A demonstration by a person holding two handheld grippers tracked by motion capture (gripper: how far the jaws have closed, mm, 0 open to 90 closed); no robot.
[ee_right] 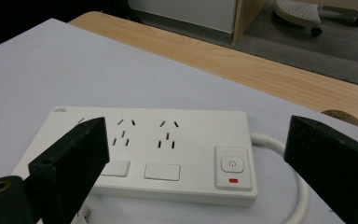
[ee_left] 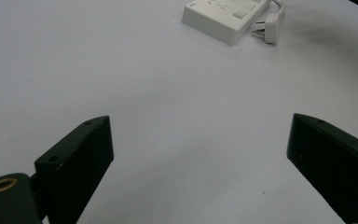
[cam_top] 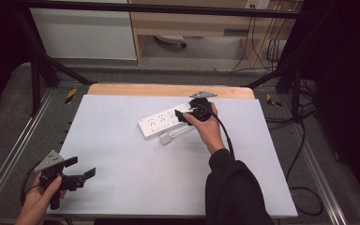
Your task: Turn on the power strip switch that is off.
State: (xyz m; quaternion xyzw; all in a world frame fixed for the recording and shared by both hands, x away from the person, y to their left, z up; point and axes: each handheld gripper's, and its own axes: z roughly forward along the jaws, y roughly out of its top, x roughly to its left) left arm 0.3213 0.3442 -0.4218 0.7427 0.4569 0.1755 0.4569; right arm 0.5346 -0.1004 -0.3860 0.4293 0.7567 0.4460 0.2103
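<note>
A white power strip (cam_top: 161,122) lies on the white table mat (cam_top: 168,183), right of centre toward the back. Its white plug (cam_top: 165,139) lies loose just in front of it, the cable curling round the strip's right end. My right gripper (cam_top: 186,111) hovers open over that right end. In the right gripper view the strip (ee_right: 168,135) sits between the wide jaws, with its power button (ee_right: 233,165) and cable (ee_right: 300,186) on the right. My left gripper (cam_top: 80,167) is open at the mat's front left corner, holding nothing. In the left gripper view the strip (ee_left: 223,16) and plug (ee_left: 269,25) lie far ahead.
A wooden table edge (cam_top: 168,90) borders the mat at the back. Metal frame rails (cam_top: 18,140) run along both sides, with black cables (cam_top: 304,187) on the floor to the right. A chair base (ee_right: 307,11) stands beyond the table.
</note>
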